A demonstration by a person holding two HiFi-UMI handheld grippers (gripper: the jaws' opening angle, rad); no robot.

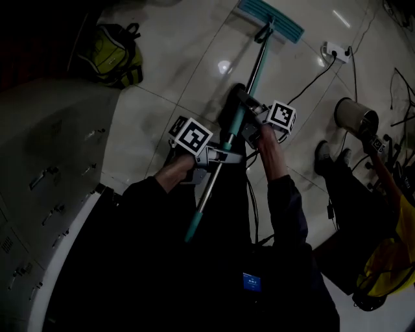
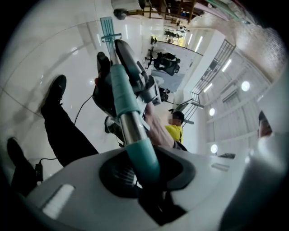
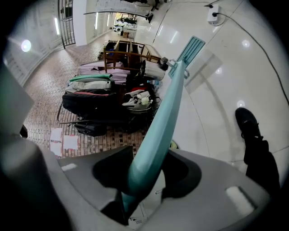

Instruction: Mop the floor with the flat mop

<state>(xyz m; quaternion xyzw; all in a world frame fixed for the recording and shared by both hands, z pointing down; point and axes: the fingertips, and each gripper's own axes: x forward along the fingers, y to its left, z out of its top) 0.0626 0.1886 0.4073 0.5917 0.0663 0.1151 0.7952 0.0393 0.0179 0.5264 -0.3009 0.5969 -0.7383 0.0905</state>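
Two holds share one pole: the left hand-held gripper point(image 1: 216, 155) is closed round the near, teal-sleeved stretch of the flat mop's long metal-and-teal handle point(image 1: 257, 65), and the right hand-held gripper point(image 1: 251, 124) is closed on it a little farther along. Each gripper's own view shows the handle running straight out between its jaws, seated in the notch, so neither grip looks slack. Spacing the two holds along the shaft seems deliberate: the near one can steer while the far one presses, much as two bare hands would.

The handle slants away and slightly right, ending at the teal rectangular mop head point(image 1: 270, 19), which appears to lie flat on the glossy white tiled floor point(image 1: 194, 52) at the far side. That flat contact is what wiping needs.

A white power strip point(image 1: 335, 50) with its black cable point(image 1: 318, 76) lies just right of the head, and a yellow-green backpack point(image 1: 113, 55) sits far left. Both are probably worth steering the strokes around.
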